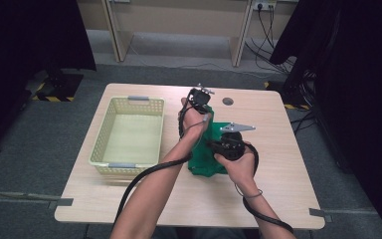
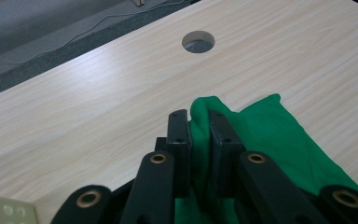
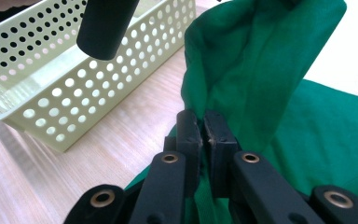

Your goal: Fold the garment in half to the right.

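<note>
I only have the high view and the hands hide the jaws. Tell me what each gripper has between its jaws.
Observer: The left gripper is shut on a fold of the green cloth; cloth bulges up between its jaws.
Operator: Now report the right one.
Observer: The right gripper is also shut on the green cloth, which rises in a taut drape above its jaws.
Operator: Say how the basket sits relative to that grip.
Observer: In the right gripper view the pale yellow perforated basket stands on the table beside the cloth, apart from the jaws, with bare wood between.
</note>
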A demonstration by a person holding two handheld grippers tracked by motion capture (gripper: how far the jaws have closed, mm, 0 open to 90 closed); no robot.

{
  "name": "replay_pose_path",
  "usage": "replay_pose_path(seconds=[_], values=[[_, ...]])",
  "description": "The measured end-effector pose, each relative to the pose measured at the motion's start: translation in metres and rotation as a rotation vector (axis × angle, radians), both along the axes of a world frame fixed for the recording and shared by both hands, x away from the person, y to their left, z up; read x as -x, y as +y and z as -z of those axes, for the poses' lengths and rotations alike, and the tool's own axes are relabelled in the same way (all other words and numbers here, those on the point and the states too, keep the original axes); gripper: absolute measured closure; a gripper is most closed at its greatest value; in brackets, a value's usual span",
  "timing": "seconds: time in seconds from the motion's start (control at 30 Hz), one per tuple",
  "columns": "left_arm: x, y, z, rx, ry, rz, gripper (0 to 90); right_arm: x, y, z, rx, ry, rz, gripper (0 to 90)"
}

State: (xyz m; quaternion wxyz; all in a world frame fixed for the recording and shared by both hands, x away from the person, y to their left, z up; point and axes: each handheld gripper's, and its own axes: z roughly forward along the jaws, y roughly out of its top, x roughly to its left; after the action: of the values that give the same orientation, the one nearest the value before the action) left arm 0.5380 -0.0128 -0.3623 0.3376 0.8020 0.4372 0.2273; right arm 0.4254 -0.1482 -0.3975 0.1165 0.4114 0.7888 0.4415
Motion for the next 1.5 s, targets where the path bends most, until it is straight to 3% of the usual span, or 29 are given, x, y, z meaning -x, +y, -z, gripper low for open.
replay_pose_path(seconds=[0.53, 1.5], values=[[-0.001, -0.011, 0.011, -0.001, 0.002, 0.005, 80.6, 0.000, -0.011, 0.009, -0.002, 0.013, 0.020, 86.7], [-0.001, -0.022, 0.017, 0.001, -0.011, 0.014, 78.9, 0.001, -0.020, 0.016, -0.003, 0.020, 0.037, 86.5]])
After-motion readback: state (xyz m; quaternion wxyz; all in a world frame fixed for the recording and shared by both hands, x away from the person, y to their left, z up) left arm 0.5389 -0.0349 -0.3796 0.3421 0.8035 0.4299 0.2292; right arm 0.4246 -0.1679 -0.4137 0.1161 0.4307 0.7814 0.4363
